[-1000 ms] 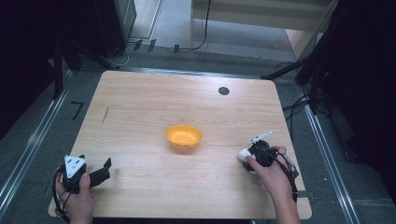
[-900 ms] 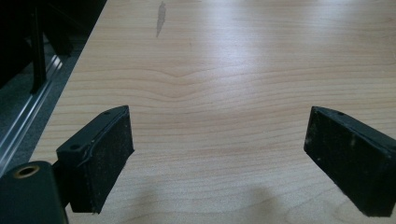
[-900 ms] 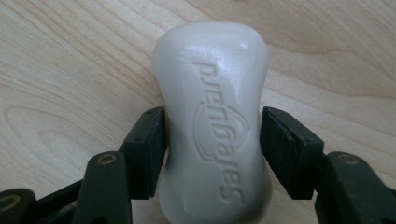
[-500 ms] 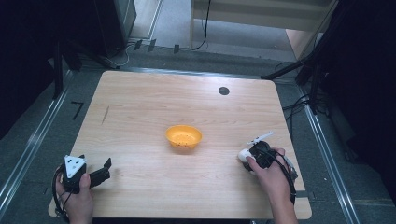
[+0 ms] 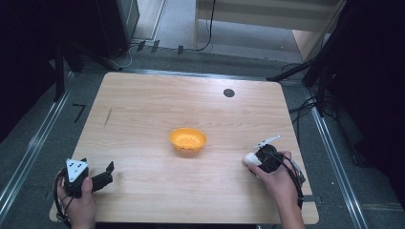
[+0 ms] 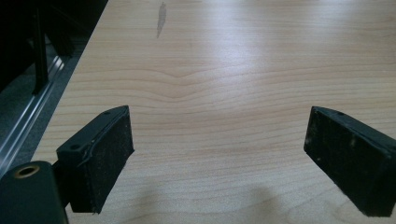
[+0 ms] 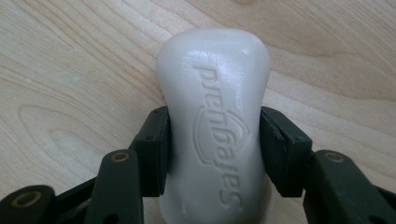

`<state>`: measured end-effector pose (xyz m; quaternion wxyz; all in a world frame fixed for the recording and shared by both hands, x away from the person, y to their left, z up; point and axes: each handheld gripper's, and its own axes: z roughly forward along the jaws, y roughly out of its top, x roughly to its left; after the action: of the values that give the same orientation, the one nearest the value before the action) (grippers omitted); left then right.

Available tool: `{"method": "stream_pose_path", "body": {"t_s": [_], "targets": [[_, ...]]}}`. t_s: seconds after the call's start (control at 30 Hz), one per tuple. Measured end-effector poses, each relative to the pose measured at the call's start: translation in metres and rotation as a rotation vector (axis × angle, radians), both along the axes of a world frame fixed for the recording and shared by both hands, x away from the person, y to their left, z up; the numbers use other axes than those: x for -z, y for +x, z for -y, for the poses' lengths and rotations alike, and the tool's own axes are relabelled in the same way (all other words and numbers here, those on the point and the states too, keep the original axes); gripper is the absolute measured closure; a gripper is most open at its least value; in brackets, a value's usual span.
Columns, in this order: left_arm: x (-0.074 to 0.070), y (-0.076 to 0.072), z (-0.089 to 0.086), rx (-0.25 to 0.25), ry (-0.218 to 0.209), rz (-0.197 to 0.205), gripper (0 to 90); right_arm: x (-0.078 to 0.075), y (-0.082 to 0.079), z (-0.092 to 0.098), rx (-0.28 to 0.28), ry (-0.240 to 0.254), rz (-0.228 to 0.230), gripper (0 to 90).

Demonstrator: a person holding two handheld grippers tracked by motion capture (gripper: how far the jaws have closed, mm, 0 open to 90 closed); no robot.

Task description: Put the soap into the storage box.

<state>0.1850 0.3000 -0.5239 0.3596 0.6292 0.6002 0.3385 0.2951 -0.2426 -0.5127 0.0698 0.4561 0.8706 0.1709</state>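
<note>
between right gripper jaws: soap bar.

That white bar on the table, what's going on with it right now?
A person at a wooden table works a gripper in each hand. The right gripper has just closed its jaws on a white bar of soap, which lies on the table right of the orange bowl. The left gripper is open near the table's left corner, with nothing between its jaws.

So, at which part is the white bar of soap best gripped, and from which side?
Across its narrow waist, from above. The white bar of soap lies flat on the wooden table, and the right gripper has just closed its jaws on both long sides there.
</note>
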Motion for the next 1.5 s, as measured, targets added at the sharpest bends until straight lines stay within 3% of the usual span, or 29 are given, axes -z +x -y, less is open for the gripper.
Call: {"method": "stream_pose_path", "body": {"t_s": [0.57, 0.93, 1.1, 1.5], "targets": [[0.000, 0.000, -0.001, 0.001, -0.011, 0.002, 8.3, -0.002, 0.000, -0.001, -0.057, -0.006, 0.034, 50.8], [0.000, 0.000, -0.001, -0.001, -0.011, 0.001, 8.4, -0.019, 0.002, -0.005, -0.085, 0.007, 0.068, 51.0], [0.000, 0.000, -0.001, 0.001, -0.011, 0.001, 8.4, -0.026, 0.004, -0.006, -0.096, 0.037, 0.090, 51.0], [0.000, 0.000, -0.001, -0.004, -0.016, 0.001, 8.3, -0.037, 0.011, -0.019, -0.144, 0.030, 0.104, 51.0]]}}
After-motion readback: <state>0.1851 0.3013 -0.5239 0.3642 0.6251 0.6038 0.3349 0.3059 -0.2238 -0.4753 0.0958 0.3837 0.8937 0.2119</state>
